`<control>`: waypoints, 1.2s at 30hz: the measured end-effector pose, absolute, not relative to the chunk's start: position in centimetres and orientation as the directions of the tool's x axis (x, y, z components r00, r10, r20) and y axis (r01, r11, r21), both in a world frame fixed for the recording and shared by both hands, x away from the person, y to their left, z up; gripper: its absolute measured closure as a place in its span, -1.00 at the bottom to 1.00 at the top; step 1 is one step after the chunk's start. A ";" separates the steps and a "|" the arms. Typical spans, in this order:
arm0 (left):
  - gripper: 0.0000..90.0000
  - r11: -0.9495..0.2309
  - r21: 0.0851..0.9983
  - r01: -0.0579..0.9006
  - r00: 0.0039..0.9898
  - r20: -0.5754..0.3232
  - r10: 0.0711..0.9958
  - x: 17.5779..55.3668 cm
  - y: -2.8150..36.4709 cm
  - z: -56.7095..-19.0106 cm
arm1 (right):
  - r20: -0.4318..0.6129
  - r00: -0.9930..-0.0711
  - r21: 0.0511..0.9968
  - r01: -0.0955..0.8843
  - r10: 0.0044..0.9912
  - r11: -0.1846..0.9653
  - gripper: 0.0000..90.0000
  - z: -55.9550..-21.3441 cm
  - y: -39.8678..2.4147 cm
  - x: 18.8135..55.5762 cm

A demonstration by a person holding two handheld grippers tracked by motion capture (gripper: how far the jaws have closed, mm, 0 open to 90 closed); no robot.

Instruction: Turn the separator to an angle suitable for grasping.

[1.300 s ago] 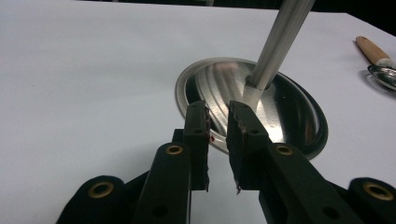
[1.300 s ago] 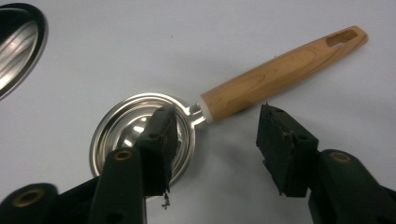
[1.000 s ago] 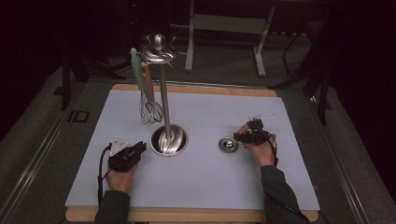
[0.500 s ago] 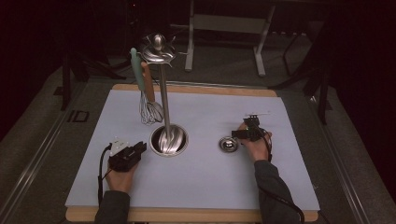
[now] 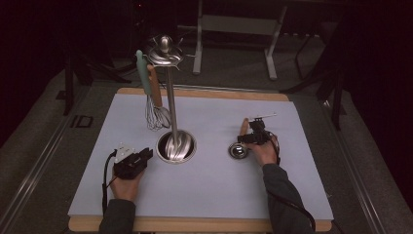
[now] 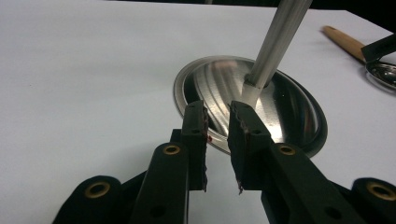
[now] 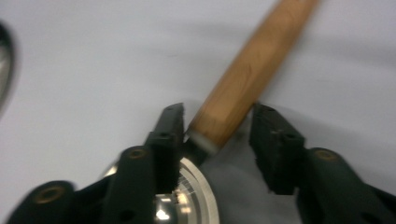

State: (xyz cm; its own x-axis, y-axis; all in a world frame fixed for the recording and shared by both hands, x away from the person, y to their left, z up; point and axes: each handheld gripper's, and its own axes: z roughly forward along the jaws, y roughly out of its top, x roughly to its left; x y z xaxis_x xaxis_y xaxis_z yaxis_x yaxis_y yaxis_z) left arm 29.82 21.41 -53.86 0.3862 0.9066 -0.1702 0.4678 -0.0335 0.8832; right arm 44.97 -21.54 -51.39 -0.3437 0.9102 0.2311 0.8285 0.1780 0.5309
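Our right gripper [image 7: 217, 140] jaws have just been closing and now straddle the wooden handle [image 7: 252, 70] of the small ladle [image 5: 239, 148] lying right of the stand [image 5: 176, 146] on the bench [image 5: 209, 195], not yet pinching. Since the earlier frame this hand has crept leftward over it. The left gripper [image 6: 217, 123] jaws stay half spread, empty, near the stand's base.

L gripper [image 5: 144, 157] jaws part-open, low; R gripper [image 5: 246, 138] jaws just been closing, gap remains.

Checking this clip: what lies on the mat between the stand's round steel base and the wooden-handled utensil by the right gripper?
Nothing: in the high view, bare mat separates the base from the utensil.
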 end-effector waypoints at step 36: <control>0.69 -0.035 0.885 0.465 0.390 -0.169 0.905 29.8 21.4 -53.9 | 0.289 -0.574 0.366 0.806 0.766 0.466 0.46 -50.7 -16.4 43.8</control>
State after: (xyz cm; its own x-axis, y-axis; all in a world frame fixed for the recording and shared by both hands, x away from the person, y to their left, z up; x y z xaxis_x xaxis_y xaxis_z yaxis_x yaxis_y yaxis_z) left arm 29.81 21.37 -53.86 0.3900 0.9051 -0.1692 0.4647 -0.0349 0.8848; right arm 43.79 -16.39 -50.66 -0.5744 0.7658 0.2890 0.8056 0.4662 0.3657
